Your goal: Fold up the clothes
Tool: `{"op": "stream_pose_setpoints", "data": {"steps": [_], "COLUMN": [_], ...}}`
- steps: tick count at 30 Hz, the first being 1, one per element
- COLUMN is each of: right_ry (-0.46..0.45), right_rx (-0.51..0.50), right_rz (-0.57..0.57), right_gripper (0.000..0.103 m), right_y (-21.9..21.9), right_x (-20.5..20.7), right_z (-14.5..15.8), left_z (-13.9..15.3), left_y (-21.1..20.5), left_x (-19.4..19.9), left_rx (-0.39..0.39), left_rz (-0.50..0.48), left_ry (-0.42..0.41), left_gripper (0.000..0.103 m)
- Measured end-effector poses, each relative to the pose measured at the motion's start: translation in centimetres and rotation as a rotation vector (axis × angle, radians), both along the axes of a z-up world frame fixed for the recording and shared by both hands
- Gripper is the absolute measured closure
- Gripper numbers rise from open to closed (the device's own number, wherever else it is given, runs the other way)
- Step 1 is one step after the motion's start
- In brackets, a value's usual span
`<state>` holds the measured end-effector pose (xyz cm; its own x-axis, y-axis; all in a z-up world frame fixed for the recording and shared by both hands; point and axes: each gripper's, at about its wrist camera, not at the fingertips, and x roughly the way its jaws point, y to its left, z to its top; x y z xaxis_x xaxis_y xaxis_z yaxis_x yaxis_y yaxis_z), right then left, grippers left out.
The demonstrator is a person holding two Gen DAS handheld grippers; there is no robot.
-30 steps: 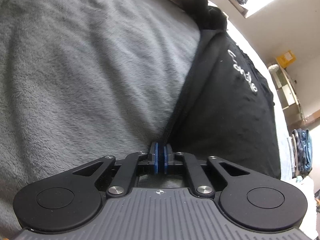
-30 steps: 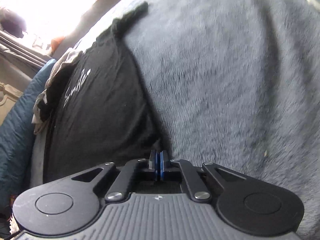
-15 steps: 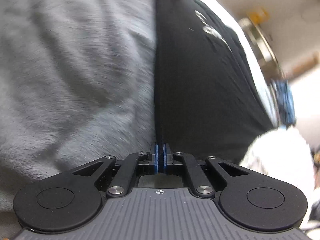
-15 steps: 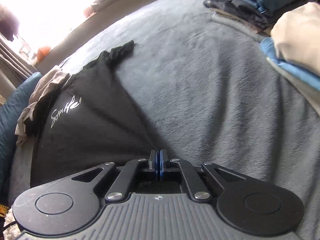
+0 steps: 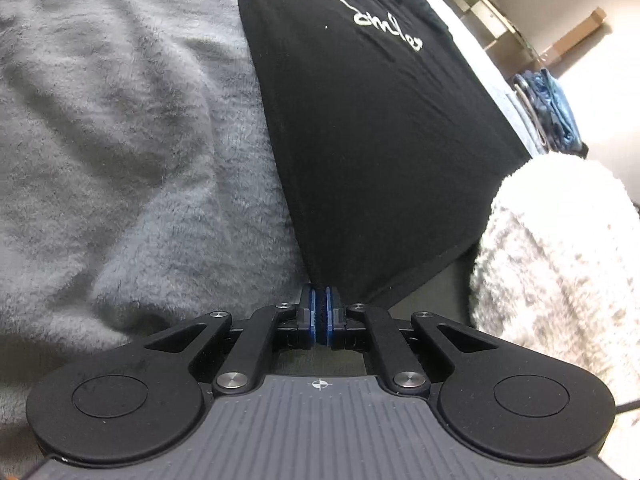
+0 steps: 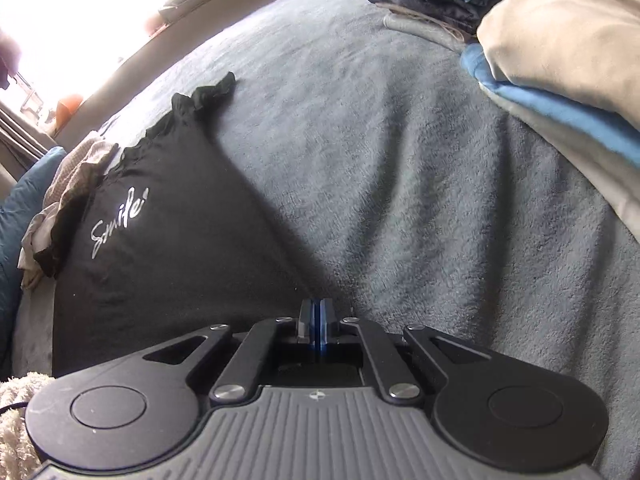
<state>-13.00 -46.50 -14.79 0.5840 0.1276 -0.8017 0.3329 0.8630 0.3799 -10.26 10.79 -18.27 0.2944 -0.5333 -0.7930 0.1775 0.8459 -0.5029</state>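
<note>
Your left claw (image 5: 320,312) is pinched fully together on the bottom hem corner of the black T-shirt (image 5: 360,120), its blue pads meeting with cloth caught between them. Your right claw (image 6: 316,314) is closed just as tightly at the shirt's other lower corner, though from the right wrist view you cannot quite see cloth inside the pads, only the dark edge running up to them.

The shirt lies stretched across the grey fleece blanket (image 5: 120,140) on the bed, front up, with the white script lettering (image 5: 380,20) readable and one sleeve (image 6: 208,92) bunched at the far shoulder. The body looks fairly flat and taut between your two grips.

You appear to be at the spreading stage: hem held at both corners, garment pulled straight, no fold made yet. The next move probably calls for keeping even tension on both sides, then either laying the hem down to smooth that crumpled sleeve or carrying the hem towards the collar for a first fold.

Beyond the shirt, a white fluffy throw (image 5: 560,260) sits close by the left claw, and a stack of folded clothes (image 6: 560,60) waits on the blanket to your right.
</note>
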Motion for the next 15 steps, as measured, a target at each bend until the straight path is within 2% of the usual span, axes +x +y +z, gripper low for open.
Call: {"op": "stream_pose_setpoints", "data": {"steps": [7, 11, 13, 15], "right_ry": [0.076, 0.100, 0.107, 0.115], "right_rx": [0.010, -0.020, -0.036, -0.045], "right_rz": [0.000, 0.022, 0.040, 0.050], "right_gripper": [0.101, 0.099, 0.096, 0.084], "right_y": [0.5, 0.6, 0.7, 0.6], "right_x": [-0.1, 0.0, -0.1, -0.4], "right_z": [-3.1, -3.5, -3.4, -3.0], "left_z": [-0.4, -0.6, -0.8, -0.8], "left_y": [0.1, 0.1, -0.1, -0.1], "left_x": [-0.5, -0.4, -0.2, -0.2], "left_rx": [0.026, 0.053, 0.064, 0.067], "left_rz": [-0.025, -0.046, -0.054, -0.058], "left_ry": [0.008, 0.003, 0.003, 0.003], "left_gripper": [0.100, 0.100, 0.099, 0.097]}}
